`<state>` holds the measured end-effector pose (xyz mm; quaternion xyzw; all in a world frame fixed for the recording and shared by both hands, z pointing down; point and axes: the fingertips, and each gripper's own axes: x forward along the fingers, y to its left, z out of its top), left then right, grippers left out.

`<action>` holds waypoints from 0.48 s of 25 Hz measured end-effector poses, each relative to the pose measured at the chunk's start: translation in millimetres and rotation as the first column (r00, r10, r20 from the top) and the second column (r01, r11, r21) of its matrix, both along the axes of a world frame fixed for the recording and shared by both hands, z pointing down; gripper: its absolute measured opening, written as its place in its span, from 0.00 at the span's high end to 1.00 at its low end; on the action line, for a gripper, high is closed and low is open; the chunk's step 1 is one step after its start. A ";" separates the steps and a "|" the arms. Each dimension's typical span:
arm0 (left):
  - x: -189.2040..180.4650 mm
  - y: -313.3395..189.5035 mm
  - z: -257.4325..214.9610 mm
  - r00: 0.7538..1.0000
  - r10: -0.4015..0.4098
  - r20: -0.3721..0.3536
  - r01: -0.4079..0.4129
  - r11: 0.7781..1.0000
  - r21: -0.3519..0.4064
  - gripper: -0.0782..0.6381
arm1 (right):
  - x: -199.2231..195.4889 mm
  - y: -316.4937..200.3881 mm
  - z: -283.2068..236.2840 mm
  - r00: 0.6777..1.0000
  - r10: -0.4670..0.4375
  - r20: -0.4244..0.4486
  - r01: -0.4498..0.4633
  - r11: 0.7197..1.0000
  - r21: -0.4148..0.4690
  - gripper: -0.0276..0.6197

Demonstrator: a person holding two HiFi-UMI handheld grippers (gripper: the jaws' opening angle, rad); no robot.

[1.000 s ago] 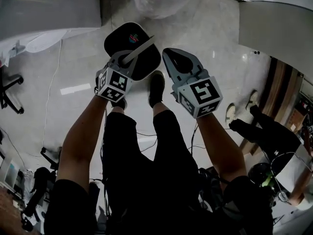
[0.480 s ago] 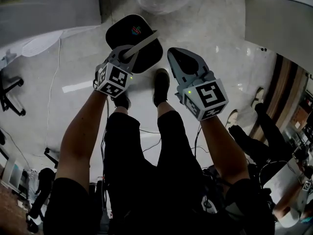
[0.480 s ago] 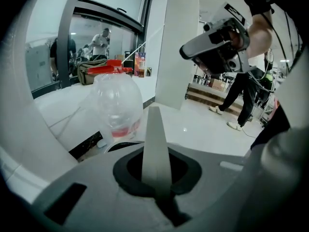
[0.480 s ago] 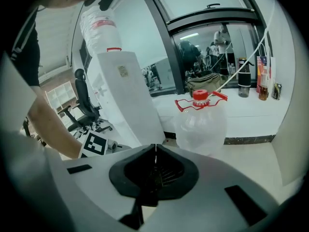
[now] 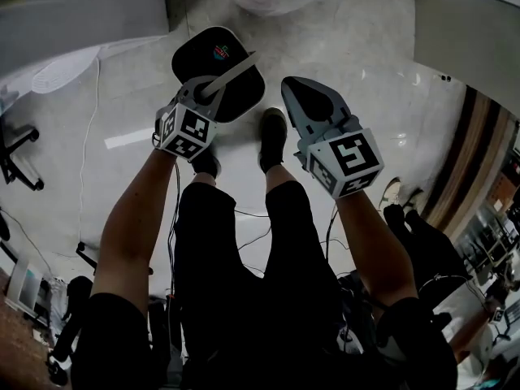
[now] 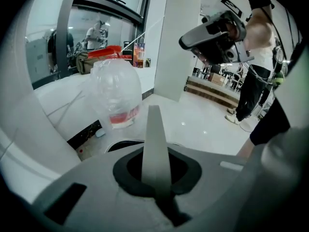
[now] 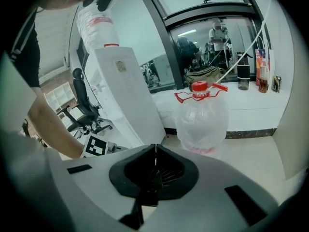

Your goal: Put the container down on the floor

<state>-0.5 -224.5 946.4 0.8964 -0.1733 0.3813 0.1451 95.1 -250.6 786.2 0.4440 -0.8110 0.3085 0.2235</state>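
The container (image 5: 218, 67) is black with a white rim and a small coloured logo on its lid. Its grey strap handle (image 5: 231, 75) runs back into my left gripper (image 5: 203, 93), which is shut on it. In the left gripper view the strap (image 6: 154, 134) rises from between the closed jaws of that gripper (image 6: 157, 180), and the container's rim (image 6: 120, 145) shows just beyond. I cannot tell whether the container's base touches the floor. My right gripper (image 5: 299, 97) is beside it, shut and holding nothing, as the right gripper view (image 7: 154, 151) also shows.
A large clear water bottle (image 7: 200, 120) with a red cap stands on the pale floor ahead of the container. A white cabinet (image 5: 81, 6) is at the left and a white column (image 5: 463, 31) at the right. The person's shoes (image 5: 272, 132), floor cables (image 5: 244, 238) and an office chair (image 5: 16, 153) are close.
The left gripper has kept its grip on the strap, and both grippers have barely shifted. The view has drifted, so the clear bottle now sits nearer the top edge.
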 end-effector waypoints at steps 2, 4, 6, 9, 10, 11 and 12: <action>-0.9 5.2 1.1 1.000 0.011 0.000 -0.011 1.000 -0.004 0.88 | -1.2 4.0 3.1 1.000 -0.005 0.000 0.005 1.000 -0.008 0.94; -1.2 9.3 0.9 1.000 0.018 0.002 -0.018 1.000 0.002 0.88 | -1.5 7.8 3.7 1.000 -0.009 -0.001 0.009 1.000 -0.008 0.94; -5.1 11.1 2.5 1.000 0.009 0.011 -0.009 1.000 0.011 0.88 | -2.6 9.9 4.4 1.000 -0.003 -0.001 0.003 1.000 -0.004 0.94; -12.2 15.5 5.3 1.000 0.005 0.028 -0.005 1.000 0.020 0.88 | -7.3 12.4 6.4 1.000 0.000 0.008 0.001 1.000 -0.008 0.94; -13.6 18.1 5.9 0.999 0.013 0.034 -0.014 1.000 0.021 0.88 | -9.3 13.6 7.0 1.000 0.001 0.012 -0.001 1.000 -0.009 0.94; -15.1 21.3 6.6 0.999 0.023 0.038 -0.023 1.000 0.021 0.88 | -12.0 15.2 7.4 1.000 0.000 0.015 0.000 1.000 -0.011 0.94; -17.3 25.0 7.5 0.999 0.029 0.042 -0.030 0.999 0.020 0.88 | -15.1 17.3 7.7 1.000 -0.003 0.018 0.003 1.000 -0.013 0.94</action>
